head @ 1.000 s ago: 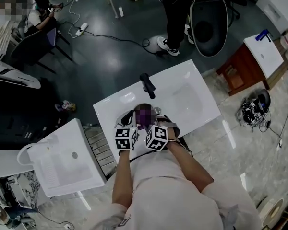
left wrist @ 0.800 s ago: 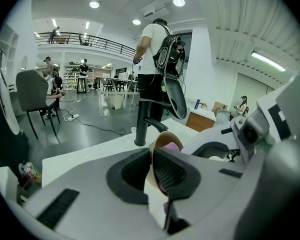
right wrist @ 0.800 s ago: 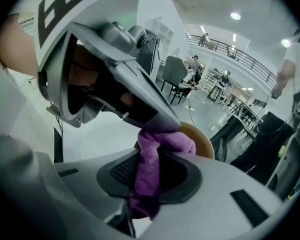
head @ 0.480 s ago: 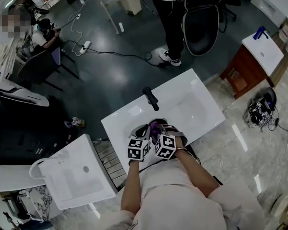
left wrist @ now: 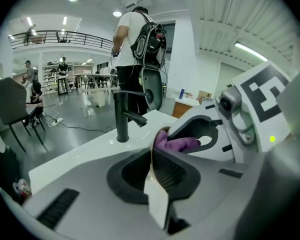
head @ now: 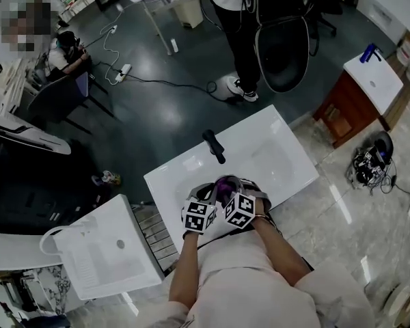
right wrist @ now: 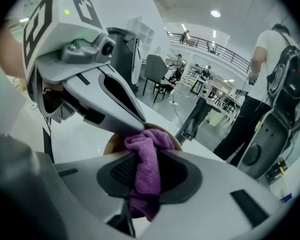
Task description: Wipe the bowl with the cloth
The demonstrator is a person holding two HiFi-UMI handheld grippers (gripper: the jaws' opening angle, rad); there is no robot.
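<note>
Both grippers now sit further right; left gripper (left wrist: 154, 163) clamps bowl (right wrist: 111, 144) rim, right gripper (right wrist: 147, 173) pinches cloth (right wrist: 150, 144); we hold steady, sweep inside.

The head view looks steeply down from high above the washstand (head: 273, 142). Both gripper views sit low and close at its near edge, facing the tap (left wrist: 122, 116) and sharing the cloth (right wrist: 147, 169).

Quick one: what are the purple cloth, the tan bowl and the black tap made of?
The purple cloth: soft, matte, looped pile, so likely microfibre or terry. The round tan bowl: thin rim, dull warm tone, perhaps wood or bamboo, though plastic is possible. The black tap: smooth satin black finish, probably coated metal.
</note>
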